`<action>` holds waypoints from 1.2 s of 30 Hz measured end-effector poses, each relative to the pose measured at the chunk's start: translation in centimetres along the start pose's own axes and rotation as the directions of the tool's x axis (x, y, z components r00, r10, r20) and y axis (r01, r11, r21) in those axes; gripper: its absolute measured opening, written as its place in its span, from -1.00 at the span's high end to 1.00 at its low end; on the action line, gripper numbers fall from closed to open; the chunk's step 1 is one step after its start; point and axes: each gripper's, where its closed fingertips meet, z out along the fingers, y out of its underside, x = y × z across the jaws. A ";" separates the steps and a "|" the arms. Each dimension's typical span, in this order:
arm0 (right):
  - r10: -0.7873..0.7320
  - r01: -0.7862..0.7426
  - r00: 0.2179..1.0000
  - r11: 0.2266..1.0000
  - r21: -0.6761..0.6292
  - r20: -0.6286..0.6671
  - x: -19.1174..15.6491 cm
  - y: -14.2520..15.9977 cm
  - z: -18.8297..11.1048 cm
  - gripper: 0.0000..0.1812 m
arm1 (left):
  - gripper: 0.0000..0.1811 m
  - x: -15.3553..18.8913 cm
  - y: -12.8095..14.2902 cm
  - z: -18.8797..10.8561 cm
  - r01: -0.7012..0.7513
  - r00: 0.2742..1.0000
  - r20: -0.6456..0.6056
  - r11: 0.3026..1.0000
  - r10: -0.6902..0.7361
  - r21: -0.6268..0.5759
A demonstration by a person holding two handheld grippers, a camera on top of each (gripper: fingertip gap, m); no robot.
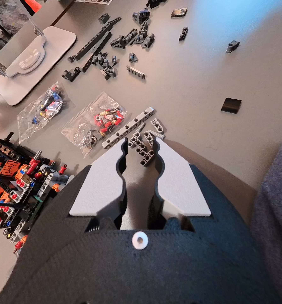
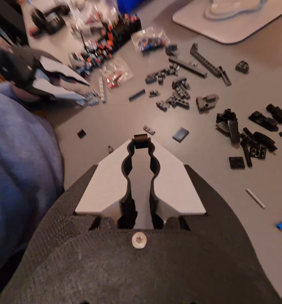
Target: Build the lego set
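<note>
Partly built model (image 1: 13, 184): we see it at the far left of the counter (image 1: 186, 82), orange, black and red.
Bags: two clear bags of small parts (image 1: 97, 125) lie just right of the model.
Left gripper (image 1: 140, 141): we find its jaws apart and holding nothing, poised over light grey beams (image 1: 142, 148), beside a long grey beam (image 1: 128, 127).
Dark grey pieces (image 1: 120, 41): scattered farther back.
Right gripper (image 2: 141, 141): we see it pinching a small black piece (image 2: 140, 140) at its tips, above the counter.
Black pieces (image 2: 252, 134): a loose cluster at the right.
</note>
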 end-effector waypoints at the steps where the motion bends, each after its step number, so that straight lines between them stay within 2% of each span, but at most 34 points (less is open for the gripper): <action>1: -0.020 0.019 0.999 0.999 -0.038 -0.027 0.0 0.7 0.3 0.85 | 0.69 0.0 0.0 0.0 0.001 1.000 0.000 1.000 -0.001 0.002; 7: -0.124 0.102 0.986 0.977 -0.188 -0.114 -0.2 3.3 1.5 0.85 | 0.69 0.1 -0.1 -0.1 -0.001 1.000 -0.004 1.000 0.001 0.009; 15: -0.221 0.172 0.967 0.933 -0.315 -0.125 -0.6 5.5 2.6 0.85 | 0.69 0.0 -0.2 -0.1 0.000 1.000 -0.002 1.000 0.000 0.012; 25: -0.267 0.207 0.957 0.903 -0.377 -0.116 -0.6 7.0 3.1 0.85 | 0.69 0.1 -0.1 -0.1 -0.006 1.000 -0.003 1.000 0.006 0.006; 36: -0.259 0.206 0.960 0.908 -0.366 -0.103 -1.1 7.1 3.4 0.79 | 0.69 0.1 0.0 0.0 -0.011 1.000 -0.003 1.000 0.011 0.001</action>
